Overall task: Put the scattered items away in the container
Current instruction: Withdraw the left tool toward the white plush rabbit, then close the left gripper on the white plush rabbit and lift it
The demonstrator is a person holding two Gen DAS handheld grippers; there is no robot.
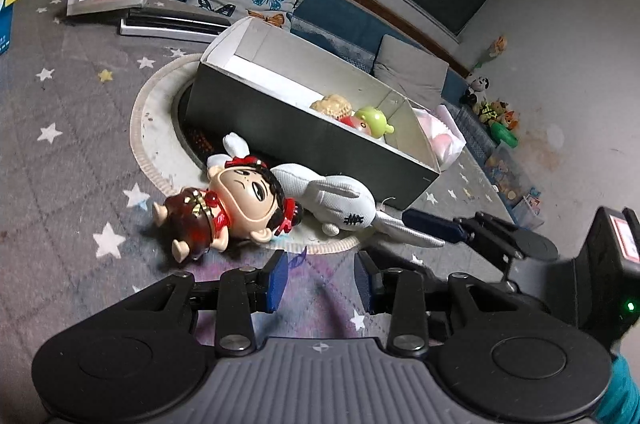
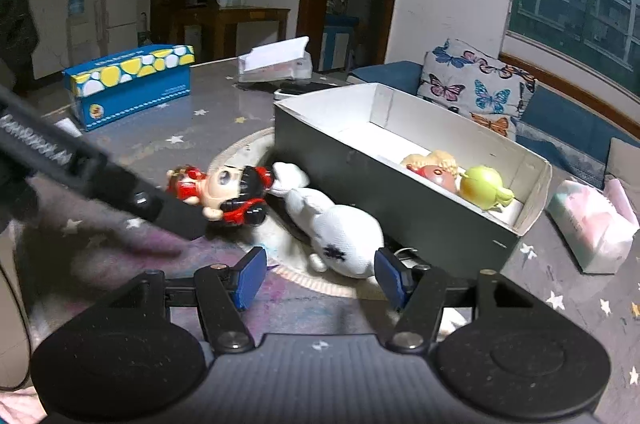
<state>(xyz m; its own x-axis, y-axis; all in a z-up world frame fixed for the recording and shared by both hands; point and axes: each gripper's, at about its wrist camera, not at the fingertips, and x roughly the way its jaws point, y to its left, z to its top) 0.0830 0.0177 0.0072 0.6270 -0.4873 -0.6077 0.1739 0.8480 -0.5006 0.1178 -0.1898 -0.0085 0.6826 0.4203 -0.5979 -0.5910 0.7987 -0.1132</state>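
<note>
In the left wrist view, a glossy plastic doll (image 1: 224, 208) with black hair, red bows and a dark red dress is seen lying on its side on the grey star-printed tablecloth (image 1: 60, 144), its head touching a white woven-fabric plush rabbit (image 1: 332, 196). Both are laid just beside the dark outer wall of an open cardboard box (image 1: 304, 140), white inside, in which a beige toy (image 1: 332, 104) and a smooth green figure (image 1: 374, 120) are held at one end. The left gripper (image 1: 322, 280) is shown with its blue ribbed pads spread and nothing between them, near the doll. The right gripper (image 1: 436, 228) is seen entering from the right, one blue pad close to the rabbit's ear; whether it touches cannot be told.

In the right wrist view, the right gripper (image 2: 320, 276) is pictured with its pads held apart on either side of the rabbit's (image 2: 344, 236) rounded rear, with no pressing visible. The doll (image 2: 224, 192) is partly hidden behind the blurred left gripper (image 2: 120, 192). A blue and yellow tissue box (image 2: 132, 80) is set well behind on the table
</note>
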